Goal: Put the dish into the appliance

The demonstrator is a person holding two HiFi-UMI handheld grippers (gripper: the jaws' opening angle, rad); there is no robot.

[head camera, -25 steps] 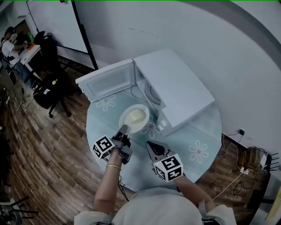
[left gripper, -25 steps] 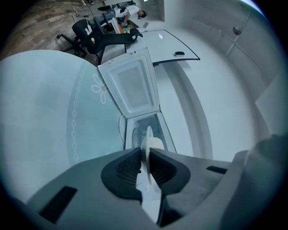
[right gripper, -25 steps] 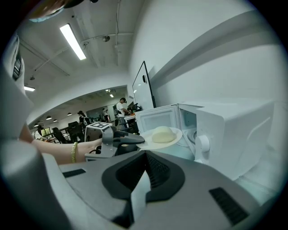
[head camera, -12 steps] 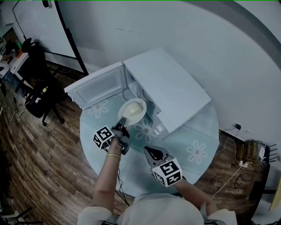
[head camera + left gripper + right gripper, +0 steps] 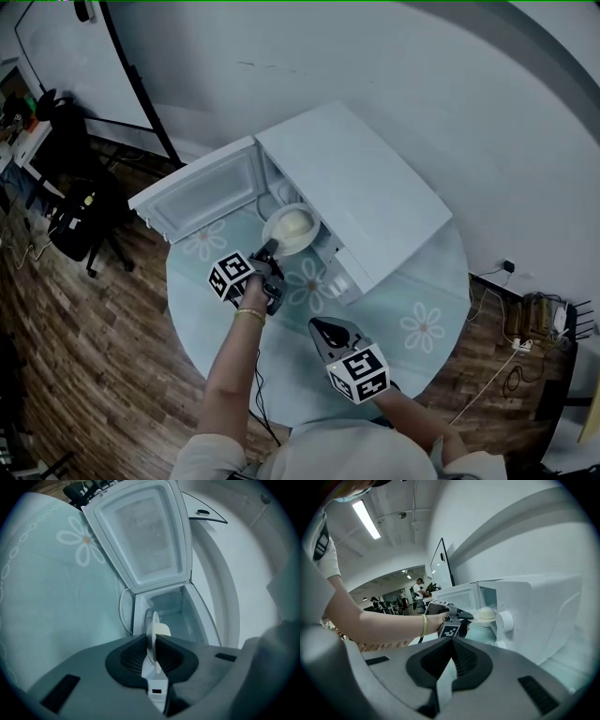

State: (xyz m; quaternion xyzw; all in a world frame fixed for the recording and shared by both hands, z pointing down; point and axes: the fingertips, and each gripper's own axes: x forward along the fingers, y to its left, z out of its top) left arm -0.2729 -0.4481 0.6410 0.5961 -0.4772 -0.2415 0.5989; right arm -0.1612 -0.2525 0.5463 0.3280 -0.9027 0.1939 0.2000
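Note:
A white dish [image 5: 291, 228] with a pale mound of food hangs at the mouth of the open white microwave [image 5: 361, 192]. My left gripper [image 5: 269, 250] is shut on the dish's near rim. In the left gripper view the dish [image 5: 153, 632] stands edge-on between the pads, with the microwave's cavity [image 5: 174, 612] just beyond it. My right gripper [image 5: 324, 329] hovers over the table nearer me, shut with nothing in it. From the right gripper view I see the left gripper [image 5: 457, 616] holding the dish [image 5: 486, 615] beside the microwave's front.
The microwave door [image 5: 195, 192] swings out to the left over the round table [image 5: 427, 309] with its pale flower-print cloth. Control knobs [image 5: 504, 621] sit on the microwave's front. Office chairs [image 5: 80, 211] and wood floor lie to the left, cables [image 5: 520, 337] to the right.
My left gripper has carried the dish forward from over the table to the microwave's opening. The right gripper has stayed about where it was.

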